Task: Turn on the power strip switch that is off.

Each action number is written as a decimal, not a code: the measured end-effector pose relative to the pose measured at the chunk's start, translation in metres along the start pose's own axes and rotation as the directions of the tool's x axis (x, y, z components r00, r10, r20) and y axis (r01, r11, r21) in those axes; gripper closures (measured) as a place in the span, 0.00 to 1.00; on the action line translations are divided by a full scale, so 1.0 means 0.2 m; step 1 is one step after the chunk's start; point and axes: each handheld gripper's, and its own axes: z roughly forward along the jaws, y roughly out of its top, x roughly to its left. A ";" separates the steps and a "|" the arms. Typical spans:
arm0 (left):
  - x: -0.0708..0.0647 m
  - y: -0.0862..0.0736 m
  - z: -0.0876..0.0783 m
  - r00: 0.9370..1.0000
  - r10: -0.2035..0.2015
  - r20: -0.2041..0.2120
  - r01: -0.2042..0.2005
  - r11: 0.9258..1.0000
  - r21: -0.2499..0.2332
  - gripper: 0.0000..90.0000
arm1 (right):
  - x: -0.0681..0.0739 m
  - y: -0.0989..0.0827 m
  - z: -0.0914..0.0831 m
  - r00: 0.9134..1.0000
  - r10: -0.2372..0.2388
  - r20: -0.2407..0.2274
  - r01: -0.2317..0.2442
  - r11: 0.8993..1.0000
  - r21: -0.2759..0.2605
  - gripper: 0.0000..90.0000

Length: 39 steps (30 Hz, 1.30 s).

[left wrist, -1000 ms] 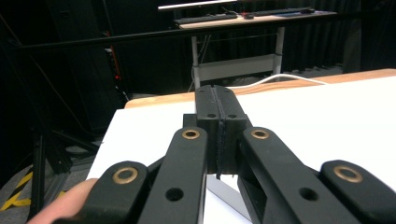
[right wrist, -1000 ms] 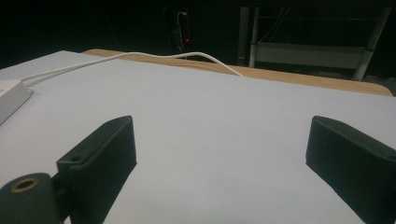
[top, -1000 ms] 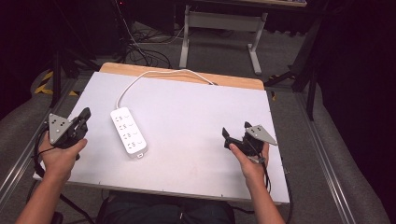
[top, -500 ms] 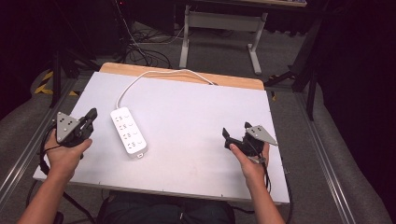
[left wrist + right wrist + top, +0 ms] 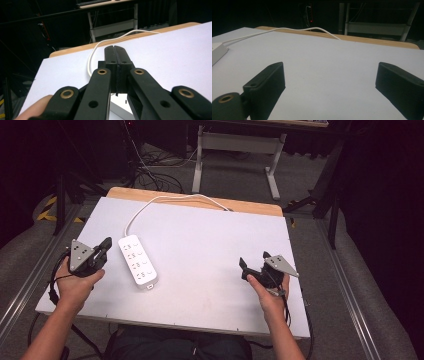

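A white power strip (image 5: 137,261) lies on the left half of the white tabletop (image 5: 215,250). Its white cable (image 5: 165,200) arcs toward the far edge. My left gripper (image 5: 103,249) hovers just left of the strip, with its jaws shut on nothing. In the left gripper view the shut left gripper (image 5: 115,48) points along the cable (image 5: 90,61), and a corner of the power strip (image 5: 120,108) shows beneath it. My right gripper (image 5: 254,261) rests open at the right, well apart from the strip. The right gripper view shows the right gripper (image 5: 334,82) open over bare tabletop, the power strip (image 5: 217,53) at far left.
A wooden strip (image 5: 200,200) edges the table's far side. Beyond it stand a metal desk frame (image 5: 235,145) and floor cables (image 5: 150,165). Metal rails (image 5: 345,290) run along both sides of the table.
My left gripper has shifted slightly right, closer to the power strip. The right gripper and the strip have stayed put.
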 end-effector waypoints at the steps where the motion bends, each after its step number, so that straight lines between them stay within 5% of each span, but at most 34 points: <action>1: 0.00 0.00 0.00 1.000 0.003 0.009 -0.003 1.000 0.002 1.00 | 0.00 0.00 0.00 1.000 -0.002 0.000 0.002 1.000 -0.001 0.10; 8: -0.05 0.00 0.03 0.998 0.022 0.064 -0.024 0.999 0.028 1.00 | 0.00 0.00 0.00 1.000 0.003 0.001 -0.003 1.000 0.001 0.10; 26: -0.09 0.00 0.09 0.991 0.044 0.128 -0.054 0.995 0.078 1.00 | -0.01 -0.01 -0.03 1.000 -0.004 0.009 0.004 1.000 0.002 0.10; 39: -0.16 -0.01 0.19 0.975 0.091 0.202 -0.121 0.982 0.143 1.00 | -0.01 -0.02 -0.03 1.000 -0.003 0.013 0.003 1.000 0.008 0.11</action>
